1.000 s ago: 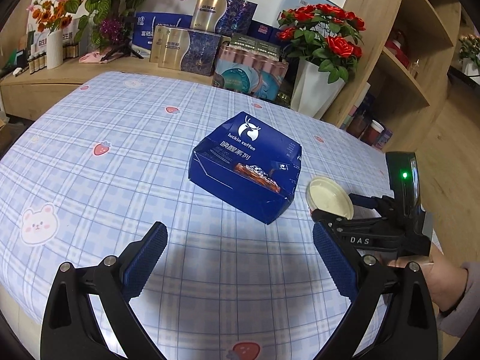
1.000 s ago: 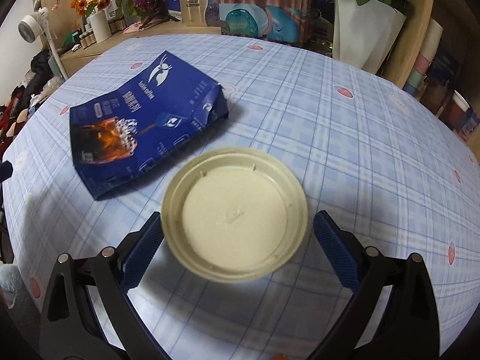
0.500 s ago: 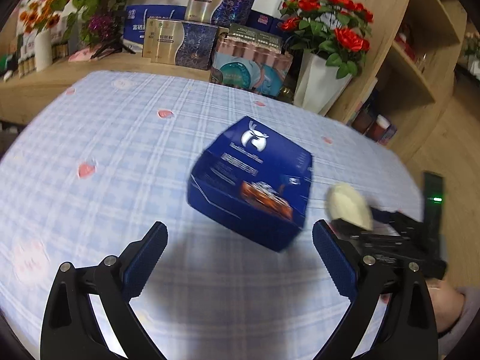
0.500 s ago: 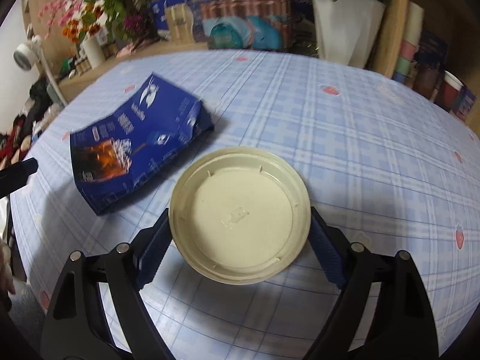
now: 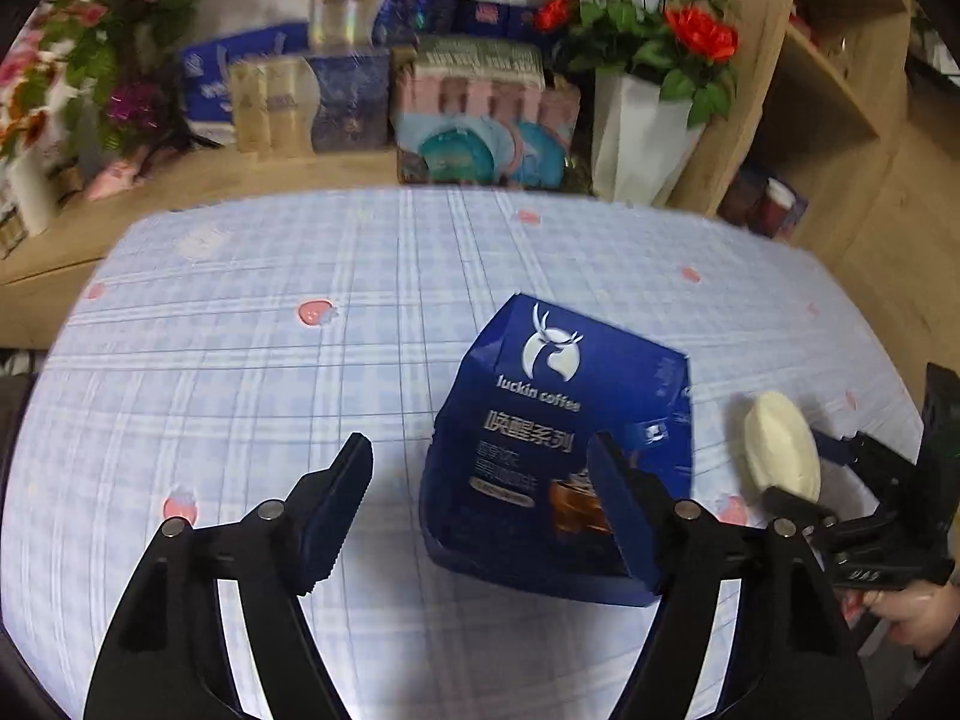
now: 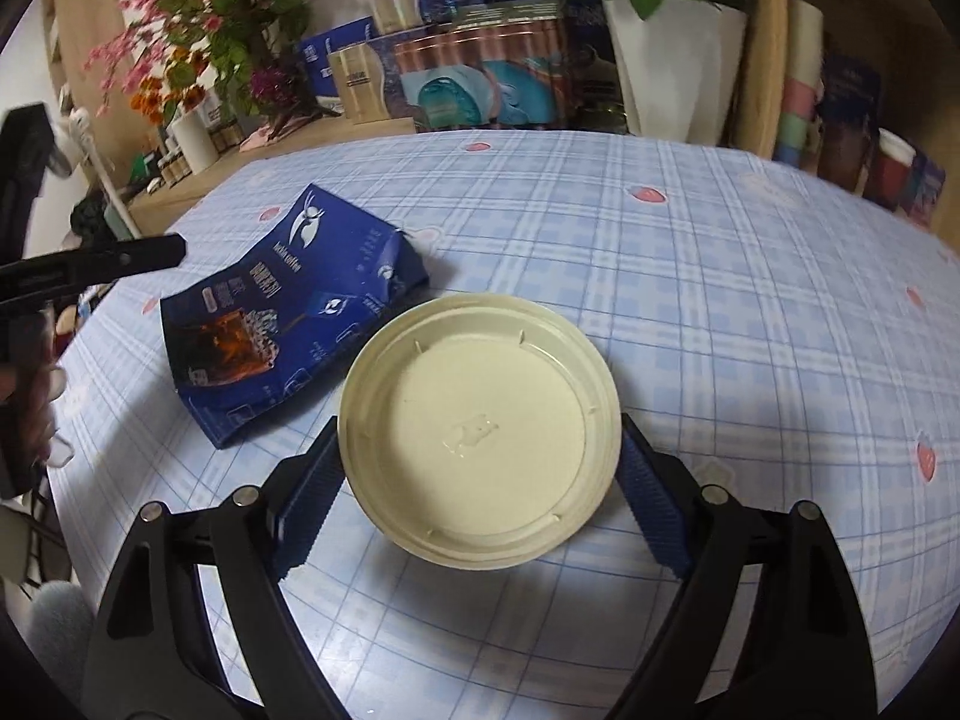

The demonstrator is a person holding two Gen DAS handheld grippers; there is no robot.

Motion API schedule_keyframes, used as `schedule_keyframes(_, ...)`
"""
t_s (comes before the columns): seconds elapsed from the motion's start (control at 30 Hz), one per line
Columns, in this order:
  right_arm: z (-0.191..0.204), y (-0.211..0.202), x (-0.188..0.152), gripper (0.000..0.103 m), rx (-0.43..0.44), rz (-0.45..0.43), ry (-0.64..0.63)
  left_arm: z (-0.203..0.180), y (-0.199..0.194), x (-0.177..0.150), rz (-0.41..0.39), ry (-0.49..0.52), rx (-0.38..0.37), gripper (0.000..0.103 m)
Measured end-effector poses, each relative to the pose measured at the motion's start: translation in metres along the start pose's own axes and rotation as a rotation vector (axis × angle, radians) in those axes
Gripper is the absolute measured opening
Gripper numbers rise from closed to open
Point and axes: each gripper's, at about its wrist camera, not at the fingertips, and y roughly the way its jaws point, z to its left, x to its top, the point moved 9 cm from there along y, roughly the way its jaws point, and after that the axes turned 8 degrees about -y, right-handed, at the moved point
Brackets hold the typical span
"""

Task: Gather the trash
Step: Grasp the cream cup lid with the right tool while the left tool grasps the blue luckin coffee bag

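Table [image 6: 750, 312], checked cloth: blue coffee bag [image 5: 558, 450] lies flat toward its near edge, partly behind the right finger of the left gripper [image 5: 480, 510], jaws spread, holding nothing. Right gripper [image 6: 480, 468] is clamped on the cream lid [image 6: 480, 429], lifted off the cloth just right of the bag.

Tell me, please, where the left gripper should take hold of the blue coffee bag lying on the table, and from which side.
Probably the near open end of the blue coffee bag. The bag lies flat, logo end away, and its mouth faces the left gripper, whose open jaws stand just before it. Come in low from the near side and pinch one edge of the mouth.
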Motion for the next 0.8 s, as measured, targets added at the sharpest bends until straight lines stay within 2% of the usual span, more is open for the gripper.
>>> schedule_keyframes(0.03, -0.001, 0.000, 0.000, 0.085, 0.004, 0.000, 0.005, 0.005, 0.006, 0.001, 0.020, -0.008, 0.003, 0.069)
schedule_keyframes(0.17, -0.001, 0.000, -0.001, 0.085, 0.009, 0.000, 0.005, 0.015, 0.024, 0.001, 0.084, -0.080, -0.061, 0.068)
schedule_keyframes(0.3, 0.000, 0.001, -0.002, 0.085, 0.014, 0.005, 0.006, 0.017, 0.030, -0.004, 0.119, -0.124, -0.089, 0.066)
schedule_keyframes(0.43, 0.002, 0.003, -0.002, 0.085, 0.021, 0.013, 0.004, 0.008, 0.031, -0.009, 0.133, -0.110, -0.111, 0.066)
schedule_keyframes(0.53, 0.003, 0.004, -0.002, 0.085, 0.022, 0.016, 0.002, 0.001, 0.033, -0.016, 0.162, -0.131, -0.145, 0.061)
schedule_keyframes(0.63, 0.001, 0.005, -0.003, 0.085, 0.020, 0.021, 0.007, -0.014, 0.031, -0.026, 0.201, -0.090, -0.182, 0.055)
schedule_keyframes(0.73, -0.002, 0.007, -0.003, 0.085, 0.000, 0.033, 0.016, -0.033, 0.023, -0.037, 0.243, -0.084, -0.257, 0.055)
schedule_keyframes(0.8, -0.006, 0.007, -0.004, 0.085, -0.014, 0.033, 0.041, -0.042, 0.018, -0.041, 0.237, -0.040, -0.260, 0.055)
